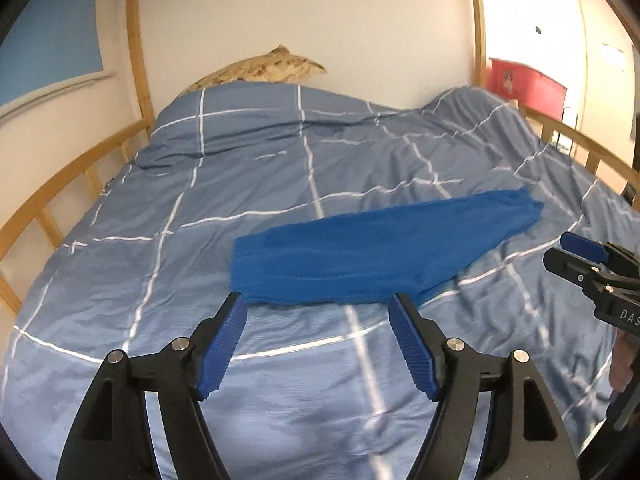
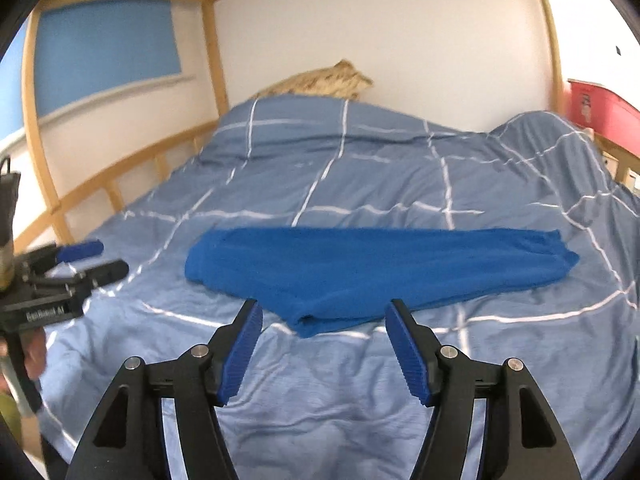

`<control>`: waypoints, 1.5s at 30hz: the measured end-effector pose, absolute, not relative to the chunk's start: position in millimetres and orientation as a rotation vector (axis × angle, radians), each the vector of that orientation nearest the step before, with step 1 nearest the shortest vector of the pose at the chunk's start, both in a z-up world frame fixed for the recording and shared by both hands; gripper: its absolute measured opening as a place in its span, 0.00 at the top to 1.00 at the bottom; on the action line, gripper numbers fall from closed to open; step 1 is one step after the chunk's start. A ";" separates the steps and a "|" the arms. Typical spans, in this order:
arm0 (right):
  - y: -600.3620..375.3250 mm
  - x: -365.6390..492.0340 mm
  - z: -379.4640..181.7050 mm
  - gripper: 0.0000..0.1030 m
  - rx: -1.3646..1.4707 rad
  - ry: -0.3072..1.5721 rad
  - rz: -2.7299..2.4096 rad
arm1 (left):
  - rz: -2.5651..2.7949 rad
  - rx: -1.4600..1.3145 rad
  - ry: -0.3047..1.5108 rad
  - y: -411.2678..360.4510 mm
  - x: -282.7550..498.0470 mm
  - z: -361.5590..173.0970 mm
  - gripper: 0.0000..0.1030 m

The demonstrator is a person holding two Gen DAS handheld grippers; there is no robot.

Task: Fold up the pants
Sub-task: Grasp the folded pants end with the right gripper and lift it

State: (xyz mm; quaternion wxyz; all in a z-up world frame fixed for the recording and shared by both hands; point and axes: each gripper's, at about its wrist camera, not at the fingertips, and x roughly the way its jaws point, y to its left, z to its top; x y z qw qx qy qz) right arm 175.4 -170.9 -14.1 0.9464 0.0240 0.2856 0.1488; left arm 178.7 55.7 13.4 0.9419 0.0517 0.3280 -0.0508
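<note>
The checked duvet (image 2: 360,168) carries the blue pants (image 2: 360,268), laid crosswise near its front edge. Your left gripper (image 1: 318,344) and right gripper (image 2: 322,348) stand released, pants just beyond both jaws, untouched.

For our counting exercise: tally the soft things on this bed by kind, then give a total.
Blue pants: 1
Checked blue duvet: 1
Tan patterned pillow: 1
Total: 3
</note>
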 end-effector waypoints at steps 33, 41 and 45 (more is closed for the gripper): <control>-466.4 331.8 -88.0 0.44 0.543 0.611 -0.046 | -0.178 0.145 0.669 -199.9 341.3 -42.4 0.24; -494.0 370.1 -124.4 0.53 0.713 0.690 -0.045 | -0.187 0.160 0.713 -225.9 376.6 -63.0 0.24; -501.6 379.5 -139.6 0.53 0.766 0.732 -0.053 | -0.196 0.128 0.755 -232.3 392.9 -72.3 0.24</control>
